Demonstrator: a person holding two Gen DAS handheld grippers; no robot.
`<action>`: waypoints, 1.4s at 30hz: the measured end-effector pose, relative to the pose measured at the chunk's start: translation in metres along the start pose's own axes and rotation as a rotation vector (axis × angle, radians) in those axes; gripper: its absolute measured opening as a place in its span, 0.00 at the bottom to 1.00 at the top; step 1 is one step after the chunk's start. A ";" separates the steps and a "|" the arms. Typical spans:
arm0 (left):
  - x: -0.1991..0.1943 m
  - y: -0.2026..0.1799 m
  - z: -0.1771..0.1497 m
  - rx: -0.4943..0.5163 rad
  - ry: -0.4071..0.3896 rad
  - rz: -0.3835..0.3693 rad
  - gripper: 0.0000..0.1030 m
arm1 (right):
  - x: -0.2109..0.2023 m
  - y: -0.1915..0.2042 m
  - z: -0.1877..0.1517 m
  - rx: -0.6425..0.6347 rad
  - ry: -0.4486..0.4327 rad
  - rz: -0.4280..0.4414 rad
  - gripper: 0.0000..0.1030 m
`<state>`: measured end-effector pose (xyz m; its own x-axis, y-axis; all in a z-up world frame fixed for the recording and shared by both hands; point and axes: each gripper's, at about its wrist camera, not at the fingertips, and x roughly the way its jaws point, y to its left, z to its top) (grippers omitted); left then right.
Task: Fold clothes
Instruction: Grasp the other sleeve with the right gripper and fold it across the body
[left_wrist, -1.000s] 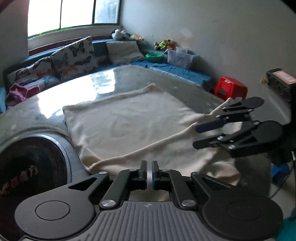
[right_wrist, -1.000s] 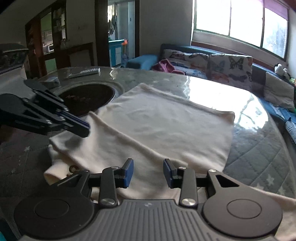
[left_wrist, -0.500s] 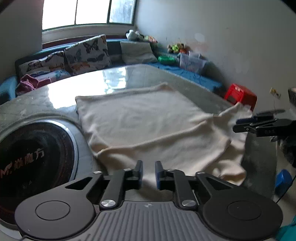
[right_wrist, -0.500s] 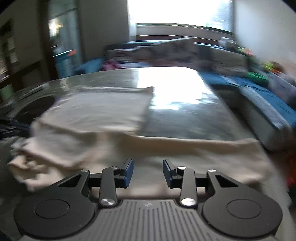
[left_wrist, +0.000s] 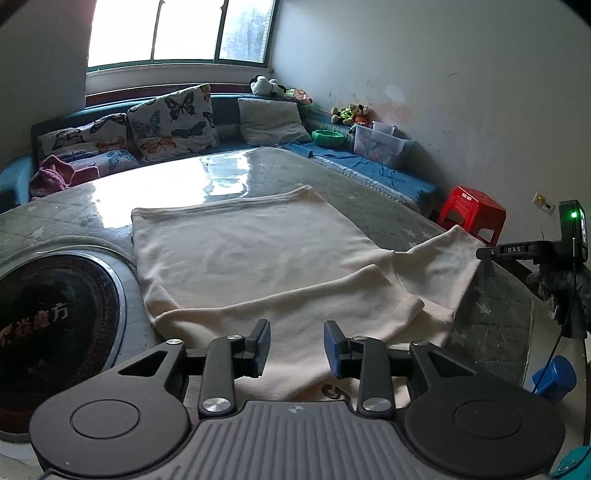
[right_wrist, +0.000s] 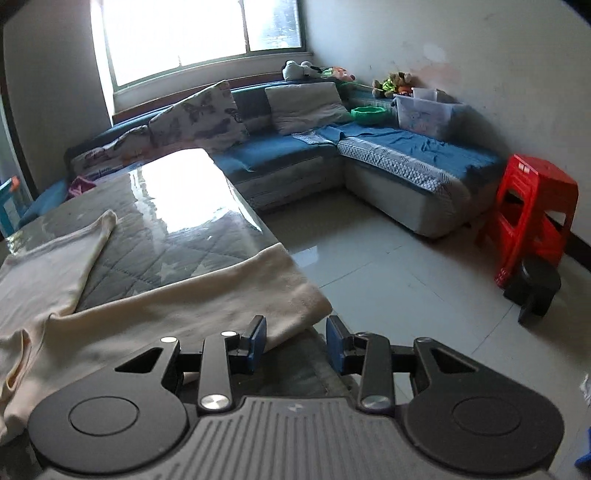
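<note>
Cream garment (left_wrist: 258, 258): spread flat on the glass-topped table (left_wrist: 369, 192), one sleeve (left_wrist: 439, 266) extended right to the table's right edge, the near hem folded over in a band across the front; a small dark mark shows on the cloth at the near edge

Left gripper (left_wrist: 295, 347): held low and level over the near hem of the garment, pointing toward the far window; jaws set apart at a moderate gap, nothing between them, cloth lying below

Right gripper (right_wrist: 295, 341): held low at the table's right near corner, pointing out across the tiled floor (right_wrist: 388, 266); jaws parted at a moderate gap, empty. Its left finger pad (right_wrist: 257, 338) sits just beside the sleeve's end (right_wrist: 288, 295); whether it touches the cloth cannot be told. In the left wrist view this gripper's side (left_wrist: 517, 251) shows at the far right, level with the sleeve tip, a green light lit on its body

Round black inset (left_wrist: 55, 325): set in the table, left of the garment, bearing white characters

Red plastic stool (right_wrist: 535, 206): on the floor, right, against the wall
</note>
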<state>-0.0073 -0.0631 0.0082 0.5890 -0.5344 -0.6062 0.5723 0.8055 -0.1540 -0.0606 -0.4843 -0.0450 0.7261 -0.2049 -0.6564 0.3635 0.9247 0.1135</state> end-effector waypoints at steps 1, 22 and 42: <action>0.001 -0.002 0.000 -0.001 0.002 -0.003 0.34 | 0.001 -0.002 0.000 0.009 -0.003 0.003 0.35; 0.007 -0.029 -0.004 0.006 0.011 0.012 0.57 | -0.062 0.037 0.038 -0.071 -0.178 0.225 0.07; -0.056 0.023 -0.041 -0.185 -0.074 0.146 0.74 | -0.090 0.267 0.037 -0.442 -0.099 0.695 0.05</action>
<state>-0.0505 -0.0047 0.0064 0.7017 -0.4210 -0.5747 0.3679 0.9050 -0.2137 -0.0069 -0.2311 0.0720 0.7560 0.4514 -0.4740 -0.4346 0.8877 0.1521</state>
